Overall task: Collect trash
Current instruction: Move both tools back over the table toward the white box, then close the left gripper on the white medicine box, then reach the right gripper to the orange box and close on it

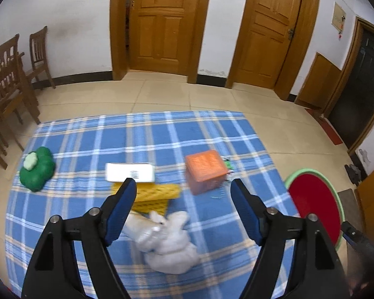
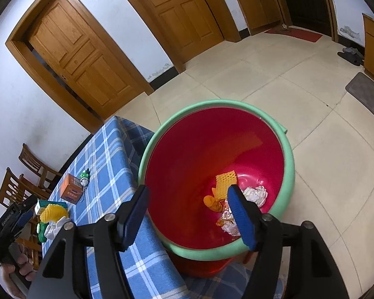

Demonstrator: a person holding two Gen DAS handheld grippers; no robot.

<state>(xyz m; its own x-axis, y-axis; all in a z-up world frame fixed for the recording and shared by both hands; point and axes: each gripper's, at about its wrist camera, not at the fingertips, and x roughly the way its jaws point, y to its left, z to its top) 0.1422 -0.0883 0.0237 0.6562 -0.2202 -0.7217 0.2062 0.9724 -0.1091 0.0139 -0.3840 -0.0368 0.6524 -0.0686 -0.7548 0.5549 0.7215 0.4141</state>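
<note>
Two black arms with blue pads frame each view. From the left wrist, the left tool (image 1: 183, 183) stands wide apart above a desk (image 1: 87, 137) covered in a blue plaid cloth, gripping nothing. Just below and between its pads lies a crumpled white plastic bag (image 1: 169, 244). Touching the far side of that bag is a yellow foam net (image 1: 157, 195), partly hidden behind the left pad, and a white box (image 1: 131, 172) lies against the net's far edge. Beyond the right pad sits an orange carton (image 1: 205, 172), with a small green item just behind it, too blurred to tell. Well off to the left of the tool rests a green toy (image 1: 37, 168) with a pale flower shape on top. To the right of the tool, past the desk edge, stands a red bin (image 1: 314, 204) with a green rim.

From the right wrist, the right tool (image 2: 187, 193) is also wide apart and empty, hanging over the mouth of the red bin (image 2: 187, 162). Inside, at the bottom, beyond the right pad, lie a piece of yellow foam (image 2: 227, 180), a crumpled white paper ball (image 2: 256, 194), orange scraps (image 2: 212, 203) and a shiny wrapper (image 2: 228, 220). Far left of this tool, a hand (image 2: 15, 269) grips the other tool's handle.
</note>
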